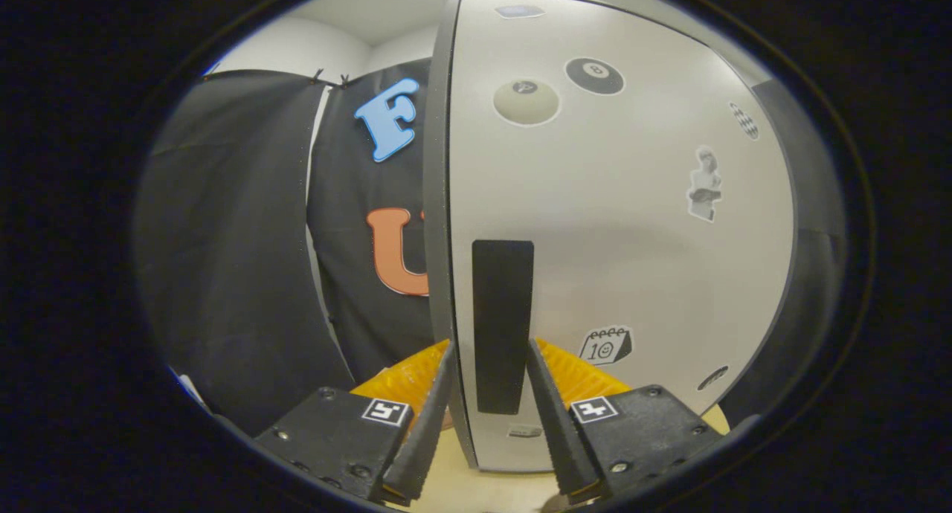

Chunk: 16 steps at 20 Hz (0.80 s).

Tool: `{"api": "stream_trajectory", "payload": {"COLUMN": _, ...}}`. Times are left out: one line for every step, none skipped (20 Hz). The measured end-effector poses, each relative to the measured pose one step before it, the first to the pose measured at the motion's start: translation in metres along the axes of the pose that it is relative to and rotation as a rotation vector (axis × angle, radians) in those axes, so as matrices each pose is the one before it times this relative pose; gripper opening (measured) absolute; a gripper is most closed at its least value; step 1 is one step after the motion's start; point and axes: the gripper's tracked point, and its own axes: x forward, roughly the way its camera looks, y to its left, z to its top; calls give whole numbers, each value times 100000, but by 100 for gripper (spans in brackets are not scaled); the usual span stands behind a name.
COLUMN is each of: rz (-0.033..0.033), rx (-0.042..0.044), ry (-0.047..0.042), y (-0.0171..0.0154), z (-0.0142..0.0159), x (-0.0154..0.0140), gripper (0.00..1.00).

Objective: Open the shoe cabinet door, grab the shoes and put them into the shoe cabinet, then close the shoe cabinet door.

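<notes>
The white shoe cabinet door (632,201), dotted with small stickers, stands right in front of me, and I see its grey free edge (437,201) side-on. A tall black handle (503,290) runs down the door beside that edge. My gripper (491,343) straddles the handle's lower part. The left finger (435,394) lies against the door's free edge and the right finger (547,401) presses on the handle's right side. The jaws are closed narrow on that strip of door and handle.
Black booth cloth (245,238) hangs to the left, beyond the door's edge. A pale floor (491,491) shows under the door's bottom edge between my fingers. A dark side of the cabinet (807,290) curves along the right of the door.
</notes>
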Motion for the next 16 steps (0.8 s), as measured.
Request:
{"api": "stream_trajectory", "payload": {"rz": -1166, "rx": 1579, "ry": 1201, "y": -336, "z": -218, "x": 345, "gripper": 61}}
{"api": "stream_trajectory", "payload": {"rz": -838, "rx": 1961, "ry": 1071, "y": -365, "z": -150, "x": 348, "gripper": 56}}
{"api": "stream_trajectory", "payload": {"rz": 37, "rx": 2393, "ry": -1007, "y": 57, "z": 303, "x": -133, "gripper": 51}}
{"api": "stream_trajectory", "payload": {"rz": 846, "rx": 644, "ry": -82, "y": 133, "z": -270, "x": 1, "gripper": 47}}
{"api": "stream_trajectory", "payload": {"rz": -92, "rx": -591, "ry": -197, "y": -84, "z": 25, "x": 154, "gripper": 42}}
{"api": "stream_trajectory", "payload": {"rz": 209, "rx": -747, "ry": -211, "y": -36, "z": -92, "x": -76, "gripper": 42}}
{"api": "stream_trajectory", "payload": {"rz": 3, "rx": -1739, "ry": 116, "y": -117, "z": -125, "x": -3, "gripper": 41}}
{"api": "stream_trajectory", "payload": {"rz": 794, "rx": -320, "ry": 57, "y": -49, "z": 27, "x": -176, "gripper": 40}}
{"api": "stream_trajectory", "payload": {"rz": 1439, "rx": -58, "ry": 439, "y": -4, "z": -11, "x": -120, "gripper": 38}}
{"api": "stream_trajectory", "payload": {"rz": 1407, "rx": -226, "ry": 431, "y": 60, "z": -176, "x": -347, "gripper": 37}}
{"api": "stream_trajectory", "payload": {"rz": 1261, "rx": -220, "ry": 212, "y": 33, "z": -37, "x": -498, "gripper": 36}}
{"api": "stream_trajectory", "payload": {"rz": 868, "rx": -1053, "ry": 83, "y": -6, "z": -245, "x": -685, "gripper": 35}}
{"api": "stream_trajectory", "payload": {"rz": 565, "rx": -752, "ry": -274, "y": -56, "z": -109, "x": -858, "gripper": 34}}
{"api": "stream_trajectory", "payload": {"rz": 446, "rx": -717, "ry": -436, "y": -1, "z": -208, "x": -1047, "gripper": 33}}
{"api": "stream_trajectory", "payload": {"rz": 738, "rx": -486, "ry": 61, "y": -11, "z": -259, "x": -1069, "gripper": 33}}
{"api": "stream_trajectory", "payload": {"rz": 743, "rx": 167, "ry": 82, "y": 41, "z": -263, "x": -1356, "gripper": 32}}
